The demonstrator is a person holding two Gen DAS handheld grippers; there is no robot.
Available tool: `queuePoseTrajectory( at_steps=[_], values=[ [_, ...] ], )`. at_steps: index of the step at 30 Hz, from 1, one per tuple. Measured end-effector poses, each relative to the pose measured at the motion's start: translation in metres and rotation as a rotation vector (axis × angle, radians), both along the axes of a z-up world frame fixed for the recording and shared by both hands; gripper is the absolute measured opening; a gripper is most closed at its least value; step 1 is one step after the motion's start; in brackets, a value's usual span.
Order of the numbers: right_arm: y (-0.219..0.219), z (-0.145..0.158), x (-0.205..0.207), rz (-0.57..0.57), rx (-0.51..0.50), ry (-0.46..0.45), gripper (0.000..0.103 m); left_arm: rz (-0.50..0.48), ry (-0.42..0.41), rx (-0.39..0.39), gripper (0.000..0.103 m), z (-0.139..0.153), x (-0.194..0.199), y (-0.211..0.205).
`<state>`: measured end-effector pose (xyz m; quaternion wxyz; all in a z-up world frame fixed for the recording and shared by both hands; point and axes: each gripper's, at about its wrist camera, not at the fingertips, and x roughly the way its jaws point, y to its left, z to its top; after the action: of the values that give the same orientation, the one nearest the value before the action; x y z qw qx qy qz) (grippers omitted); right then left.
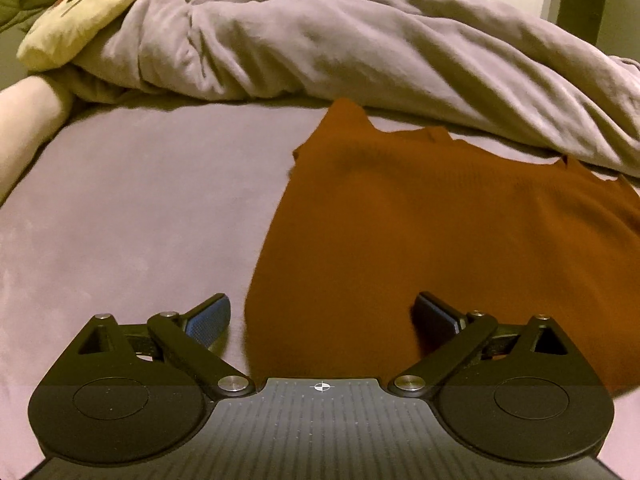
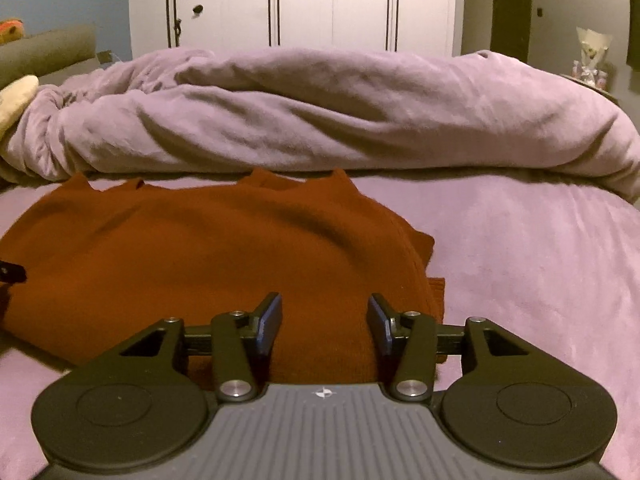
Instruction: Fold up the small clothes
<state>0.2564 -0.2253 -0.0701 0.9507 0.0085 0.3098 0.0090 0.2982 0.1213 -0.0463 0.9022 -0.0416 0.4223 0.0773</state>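
A rust-brown knit garment lies spread on the purple bed sheet. In the left wrist view my left gripper is wide open and empty over the garment's near left edge. In the right wrist view the same garment lies ahead, with its right side folded over into a thicker edge. My right gripper is open and empty just above the garment's near right part. A black tip of the left gripper shows at the far left edge.
A bunched lilac duvet lies across the bed behind the garment. A cream plush pillow and a pale bolster sit at the back left. White wardrobe doors stand beyond the bed.
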Motion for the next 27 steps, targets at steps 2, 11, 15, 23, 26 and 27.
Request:
queuePoseTrajectory(
  at_steps=[2, 11, 15, 23, 26, 27],
  values=[
    [0.003, -0.001, 0.004, 0.012, -0.026, 0.017, 0.055, 0.011, -0.016, -0.004, 0.101, 0.004, 0.0, 0.004],
    [0.035, 0.013, -0.001, 0.104, -0.079, -0.05, 0.058, 0.074, -0.071, -0.178, 0.101, 0.009, 0.006, 0.059],
    [0.047, 0.006, 0.015, 0.123, -0.087, -0.035, 0.039, 0.086, -0.104, -0.187, 0.101, 0.014, 0.013, 0.061],
    [0.07, 0.011, 0.065, 0.156, -0.166, -0.118, 0.037, -0.048, -0.153, -0.081, 0.101, 0.007, 0.064, 0.006],
    [0.067, -0.01, 0.092, 0.131, -0.275, -0.058, 0.037, 0.025, -0.027, -0.032, 0.101, -0.022, 0.077, 0.008],
    [0.062, -0.018, 0.1, 0.122, -0.297, -0.022, 0.038, 0.048, -0.023, -0.053, 0.102, -0.027, 0.074, 0.015]
  ],
)
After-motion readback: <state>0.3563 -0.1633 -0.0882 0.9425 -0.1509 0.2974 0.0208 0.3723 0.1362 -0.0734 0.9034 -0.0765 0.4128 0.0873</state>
